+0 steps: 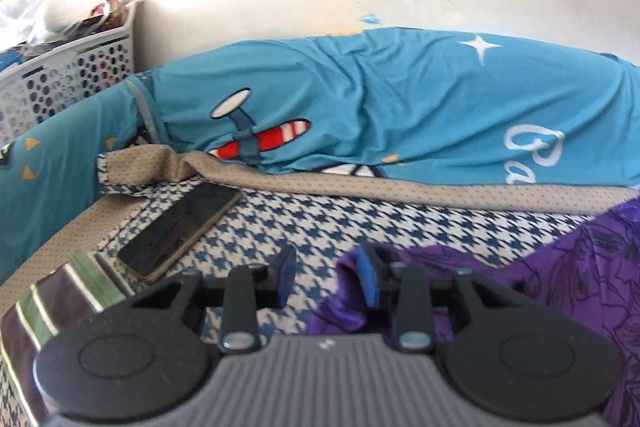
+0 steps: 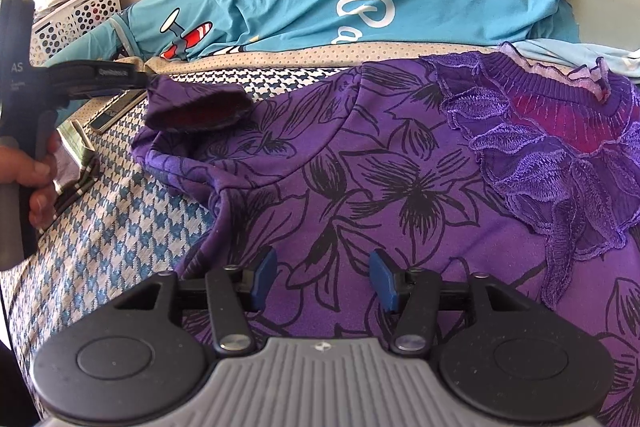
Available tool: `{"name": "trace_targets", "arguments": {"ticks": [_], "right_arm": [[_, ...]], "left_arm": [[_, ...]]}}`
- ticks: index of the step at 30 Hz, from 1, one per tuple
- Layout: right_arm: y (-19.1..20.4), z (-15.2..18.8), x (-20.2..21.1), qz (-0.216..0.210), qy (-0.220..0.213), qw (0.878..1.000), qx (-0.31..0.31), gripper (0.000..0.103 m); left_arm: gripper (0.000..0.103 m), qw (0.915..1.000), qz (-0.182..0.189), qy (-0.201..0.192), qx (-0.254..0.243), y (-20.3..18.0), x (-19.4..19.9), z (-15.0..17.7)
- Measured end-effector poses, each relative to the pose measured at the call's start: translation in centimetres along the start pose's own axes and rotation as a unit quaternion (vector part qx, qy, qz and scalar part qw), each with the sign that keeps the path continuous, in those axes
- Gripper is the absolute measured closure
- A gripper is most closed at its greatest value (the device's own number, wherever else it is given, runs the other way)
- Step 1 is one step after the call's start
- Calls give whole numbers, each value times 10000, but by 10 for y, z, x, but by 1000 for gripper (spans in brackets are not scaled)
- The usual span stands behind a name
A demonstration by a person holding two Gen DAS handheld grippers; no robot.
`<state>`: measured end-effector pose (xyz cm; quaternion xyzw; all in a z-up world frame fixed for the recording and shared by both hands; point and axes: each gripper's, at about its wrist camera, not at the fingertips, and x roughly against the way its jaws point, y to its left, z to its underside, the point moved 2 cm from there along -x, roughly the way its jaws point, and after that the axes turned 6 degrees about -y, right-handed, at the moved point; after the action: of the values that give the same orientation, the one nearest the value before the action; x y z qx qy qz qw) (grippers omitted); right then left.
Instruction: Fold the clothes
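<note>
A purple floral top with an embroidered lace collar lies spread on the houndstooth bedspread. Its sleeve sits raised at the left, at the tip of my left gripper, seen from the side. In the left wrist view the left gripper has its jaws apart, with the sleeve's edge by the right pad and nothing between the pads. My right gripper is open just above the top's body.
A blue cartoon-print garment lies along the wall side. A phone and a striped folded cloth lie at the left. A white perforated basket full of items stands at the far left.
</note>
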<state>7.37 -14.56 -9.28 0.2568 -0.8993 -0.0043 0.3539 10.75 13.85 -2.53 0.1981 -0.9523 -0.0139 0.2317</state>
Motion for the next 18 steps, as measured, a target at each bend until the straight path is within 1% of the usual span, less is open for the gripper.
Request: {"name": "trace_targets", "arguments": {"ticks": [2,5,7,9,12,13,14,16,17,18], "right_arm": [[0,0,0,4,-1,10000,12,52],[1,0,-1,8,-5,10000,35,51],[1,0,-1,9,-9,10000,59,50],[3,0,-3,8,-9,10000,87,48],[5,0,-4,21,-8,9999,145,46],[5,0,-4,25,-7,9999,163,45],[5,0,-4,25,-7,9998,176,45],[6,0,-4,24,-8,9998,199,44],[6,0,-4,22,-9,9998,206,44],[6,0,-4,21,-11,9998,213,44]], "left_arm": [[70,9989,-328,36,334,21,-4,-6],[66,9928,-763,160,904,55,-8,-11],[62,9927,-745,208,930,64,-9,-13],[55,9934,-501,271,992,64,-8,-13],[50,9941,11,516,959,52,-8,-9],[49,9931,192,622,975,47,-7,-7],[46,9918,377,712,992,42,-5,-5],[37,9891,733,829,971,30,1,-1],[29,9887,853,826,911,24,4,1],[25,9885,937,824,849,18,7,3]]}}
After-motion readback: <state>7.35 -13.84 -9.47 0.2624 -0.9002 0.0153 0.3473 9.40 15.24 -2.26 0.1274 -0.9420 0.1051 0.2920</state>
